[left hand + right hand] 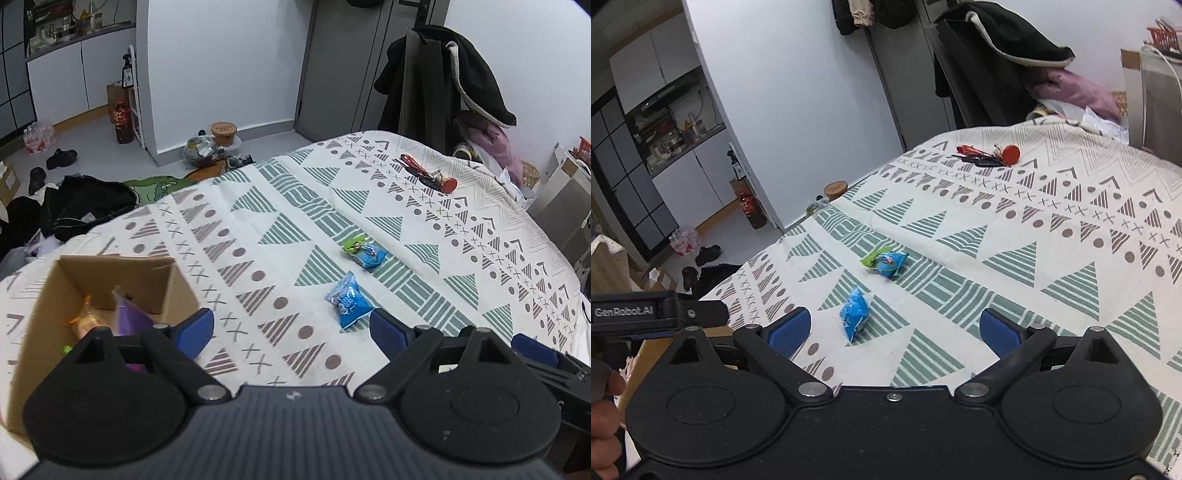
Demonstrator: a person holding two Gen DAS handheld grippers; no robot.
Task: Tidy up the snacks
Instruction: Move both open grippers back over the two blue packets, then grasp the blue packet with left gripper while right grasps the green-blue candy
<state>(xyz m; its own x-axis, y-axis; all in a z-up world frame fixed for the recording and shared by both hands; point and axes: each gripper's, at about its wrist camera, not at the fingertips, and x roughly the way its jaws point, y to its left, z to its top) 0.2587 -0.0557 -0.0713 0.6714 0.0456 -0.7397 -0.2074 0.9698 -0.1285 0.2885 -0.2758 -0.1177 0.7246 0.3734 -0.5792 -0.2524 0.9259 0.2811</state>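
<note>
A crinkly blue snack packet (855, 316) lies on the bed (1052, 236), its long axis running away from the cameras, just before a second blue packet (891, 263) touching a green one (873, 257). A cardboard box (110, 284) at left holds wrapped snacks. Both the left gripper (291, 332) and right gripper (894, 328) have fingers spread wide, empty. Keys (988, 155) lie far off; clothes litter the grey floor.

Matt woven cloth with printed triangles and crosses (280, 229), lightly creased. Glossy crinkled blue plastic snack packet (348, 300), and a second shiny blue packet (370, 254) touching a glossy green one (351, 244). Plain brown corrugated cardboard box (110, 280), matt, rough at the cut edges. Matt black plastic gripper body with bare metal pivot pins; blue ribbed finger pads (788, 330).
</note>
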